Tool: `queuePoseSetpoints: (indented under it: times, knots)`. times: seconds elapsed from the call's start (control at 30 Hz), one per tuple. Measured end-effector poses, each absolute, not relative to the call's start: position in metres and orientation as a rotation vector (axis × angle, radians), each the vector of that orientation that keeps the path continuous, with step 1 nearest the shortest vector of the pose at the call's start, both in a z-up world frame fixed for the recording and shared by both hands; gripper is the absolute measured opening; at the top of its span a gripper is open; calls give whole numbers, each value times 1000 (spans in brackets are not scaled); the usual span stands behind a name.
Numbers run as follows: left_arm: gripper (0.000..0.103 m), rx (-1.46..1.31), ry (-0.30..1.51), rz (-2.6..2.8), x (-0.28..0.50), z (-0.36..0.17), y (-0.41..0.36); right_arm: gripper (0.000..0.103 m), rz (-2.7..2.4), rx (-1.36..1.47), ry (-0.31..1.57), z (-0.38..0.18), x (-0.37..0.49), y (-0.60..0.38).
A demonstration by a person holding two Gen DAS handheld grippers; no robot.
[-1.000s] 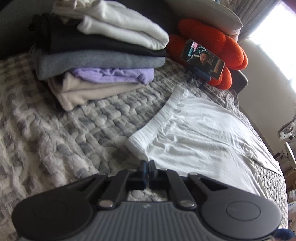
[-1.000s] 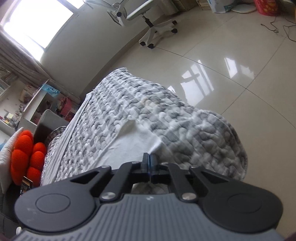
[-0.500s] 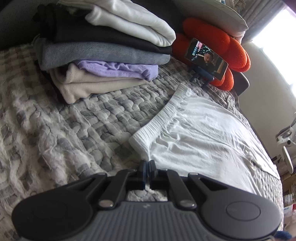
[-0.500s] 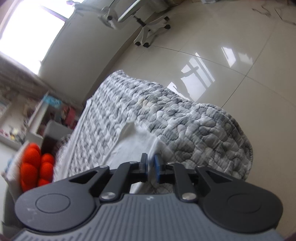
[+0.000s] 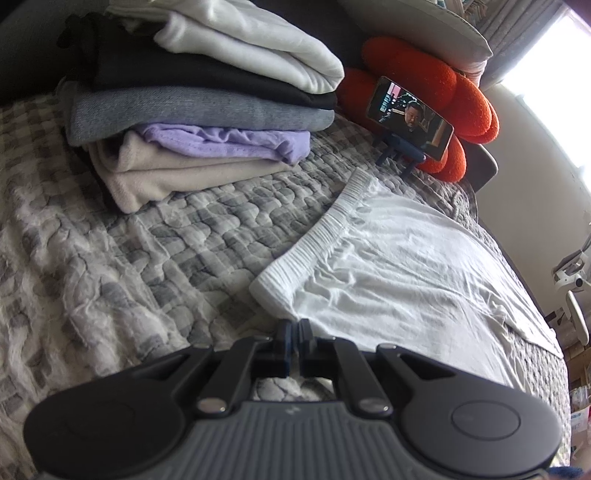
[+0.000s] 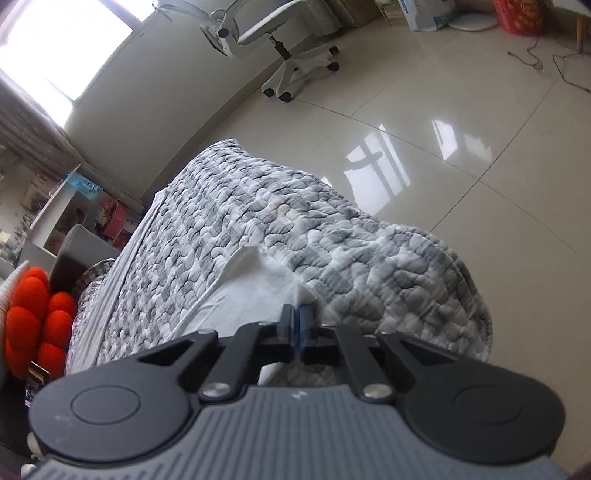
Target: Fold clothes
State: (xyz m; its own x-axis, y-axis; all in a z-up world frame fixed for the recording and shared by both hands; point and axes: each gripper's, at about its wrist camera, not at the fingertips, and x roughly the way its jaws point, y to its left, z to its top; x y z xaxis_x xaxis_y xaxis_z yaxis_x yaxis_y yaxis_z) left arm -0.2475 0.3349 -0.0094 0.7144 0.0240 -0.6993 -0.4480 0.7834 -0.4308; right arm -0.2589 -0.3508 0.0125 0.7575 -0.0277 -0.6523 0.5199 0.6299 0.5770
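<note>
Now, left gripper [image 5: 294, 325]: fingers pressed together with only a sliver of gap, tips at the near edge of the white garment; whether cloth is pinched between them cannot be told.
Right gripper [image 6: 296, 312]: fingers likewise closed to a sliver, tips right at the hem corner of the white cloth; a grip on it cannot be confirmed.
White garment [image 5: 406, 273]: a pair of white shorts or trousers lying flat on the bed, wrinkled, its ribbed elastic waistband [image 5: 321, 229] running diagonally toward the pillows, the legs stretching away toward the foot of the bed.
Same garment, right wrist view [image 6: 255, 295]: the leg end lies near the corner of the mattress, one small corner of the hem turned up.
Quilt [image 5: 147, 251]: grey and white puckered checks, covering the bed and draping over its foot end.
Folded stack [image 5: 207, 99]: well apart from the waistband, on the quilt; beige at the bottom, then lilac, grey, black, and white on top.
Phone [image 5: 408, 118]: propped on a small blue stand beyond the waistband, screen lit with a video.
Orange cushion [image 5: 454, 96]: lumpy, directly behind the phone, with a pale pillow [image 5: 424, 26] above it.
Floor [image 6: 461, 122]: glossy pale tiles beyond the bed.
Office chair [image 6: 280, 48]: white, on castors, near the wall.
</note>
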Motion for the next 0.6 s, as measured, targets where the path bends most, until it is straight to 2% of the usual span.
queuePoseSetpoints:
  times: [0.6]
  knots:
    - [1,-647,733,329,-228,27,341,2,-289,814,482,71,-203,-354]
